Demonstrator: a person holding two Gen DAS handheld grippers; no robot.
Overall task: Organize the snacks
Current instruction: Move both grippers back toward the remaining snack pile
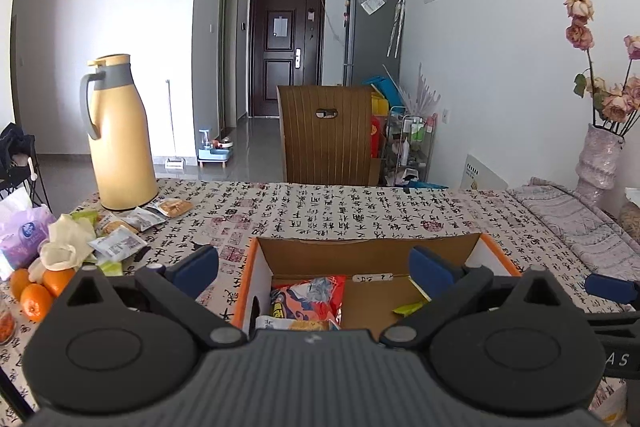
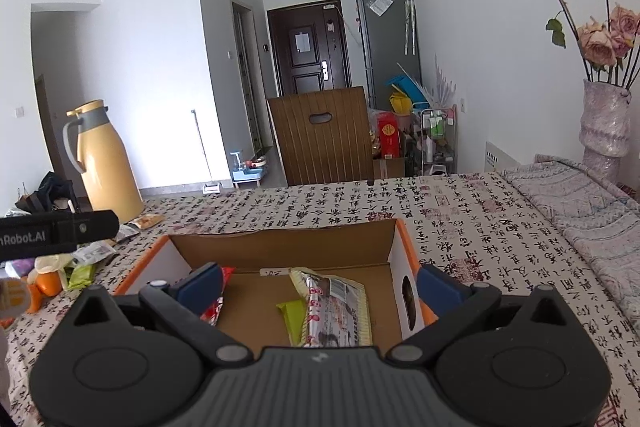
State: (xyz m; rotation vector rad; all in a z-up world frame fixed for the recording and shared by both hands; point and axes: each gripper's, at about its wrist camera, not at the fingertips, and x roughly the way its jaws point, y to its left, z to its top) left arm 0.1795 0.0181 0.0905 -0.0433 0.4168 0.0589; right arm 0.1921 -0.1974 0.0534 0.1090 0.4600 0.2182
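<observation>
Grippers are hovering over the box [image 1: 496, 251]: left gripper [image 1: 314, 267] and right gripper [image 2: 320, 281] both gaping wide, gripping nothing. Packets [image 2: 336, 307] are lying inside. Loose snacks [image 1: 120, 239] are waiting at ten o'clock beside the flask [image 1: 120, 135]. Advise approaching low, pinching one packet edge.

"nRobot.AI" on left gripper [image 2: 60, 231]

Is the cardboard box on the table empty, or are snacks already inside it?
Not empty. The cardboard box holds a red packet, a green packet and a striped packet.
</observation>
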